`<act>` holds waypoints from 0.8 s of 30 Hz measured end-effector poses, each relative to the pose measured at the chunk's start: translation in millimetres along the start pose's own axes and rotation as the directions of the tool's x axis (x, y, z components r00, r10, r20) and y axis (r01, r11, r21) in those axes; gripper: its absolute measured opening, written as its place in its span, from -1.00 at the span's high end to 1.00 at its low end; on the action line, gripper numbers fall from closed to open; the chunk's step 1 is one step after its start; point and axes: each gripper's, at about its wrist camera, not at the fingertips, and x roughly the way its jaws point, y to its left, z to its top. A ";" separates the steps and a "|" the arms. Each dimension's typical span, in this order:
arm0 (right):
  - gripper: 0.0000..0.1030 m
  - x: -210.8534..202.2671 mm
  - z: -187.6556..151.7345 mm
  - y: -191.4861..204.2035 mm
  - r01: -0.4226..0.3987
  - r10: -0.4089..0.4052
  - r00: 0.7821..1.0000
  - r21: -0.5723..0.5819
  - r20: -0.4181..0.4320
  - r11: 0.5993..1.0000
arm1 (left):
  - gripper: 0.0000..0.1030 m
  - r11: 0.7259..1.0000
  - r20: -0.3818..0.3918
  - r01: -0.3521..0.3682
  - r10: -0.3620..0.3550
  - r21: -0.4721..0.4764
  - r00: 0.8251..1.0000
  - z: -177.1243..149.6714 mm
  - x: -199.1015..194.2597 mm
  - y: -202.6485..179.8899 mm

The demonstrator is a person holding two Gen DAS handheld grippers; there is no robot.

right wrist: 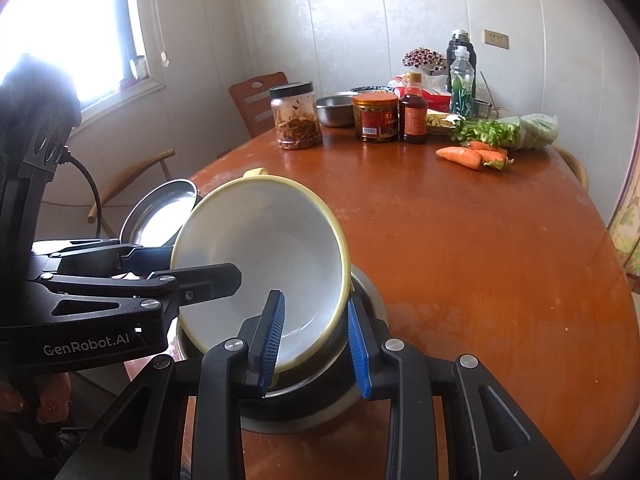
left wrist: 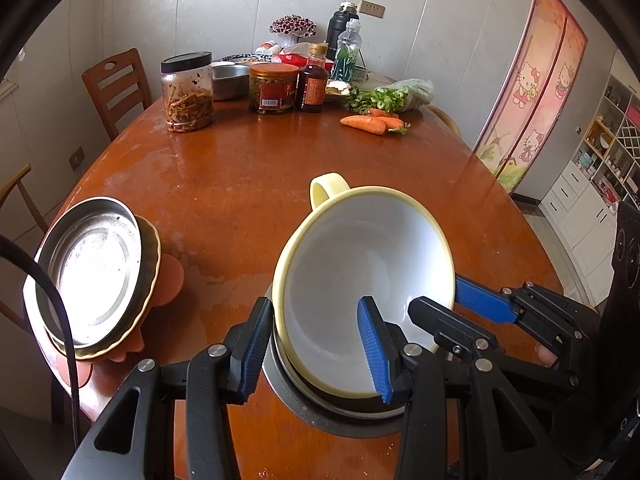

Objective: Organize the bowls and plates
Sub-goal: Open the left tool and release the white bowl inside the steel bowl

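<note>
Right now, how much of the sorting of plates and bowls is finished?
Done: a steel plate already sits on a stack of plates at the table's left edge. In hand: both tools, the left tool and the right tool, grip the rim of the yellow bowl, held tilted over a steel bowl. Left: setting it down. The far steel bowl among the jars may remain.

Bowl tilted in a metal basin at the near table edge

The bowl [left wrist: 362,280] leans inside the basin [left wrist: 320,408]; stacked plates [left wrist: 90,276] sit to its left, jars [left wrist: 188,92] and carrots [left wrist: 374,122] far behind on the table [left wrist: 248,184].
</note>
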 end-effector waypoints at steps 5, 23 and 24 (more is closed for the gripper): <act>0.36 -1.5 -0.6 -0.1 0.003 -0.003 1.000 -0.006 0.001 1.000 | 0.16 1.000 -0.011 -0.001 0.001 0.002 1.000 -2.2 3.0 -0.8; 0.28 -5.3 -2.6 -2.5 -0.016 0.016 1.000 0.012 0.000 1.000 | 0.11 1.000 -0.019 0.001 -0.001 -0.001 1.000 -3.8 1.9 0.5; 0.28 -5.5 -2.5 -2.9 -0.014 0.014 1.000 0.013 0.001 1.000 | 0.10 1.000 -0.018 0.000 0.000 0.000 1.000 -3.8 1.5 -0.2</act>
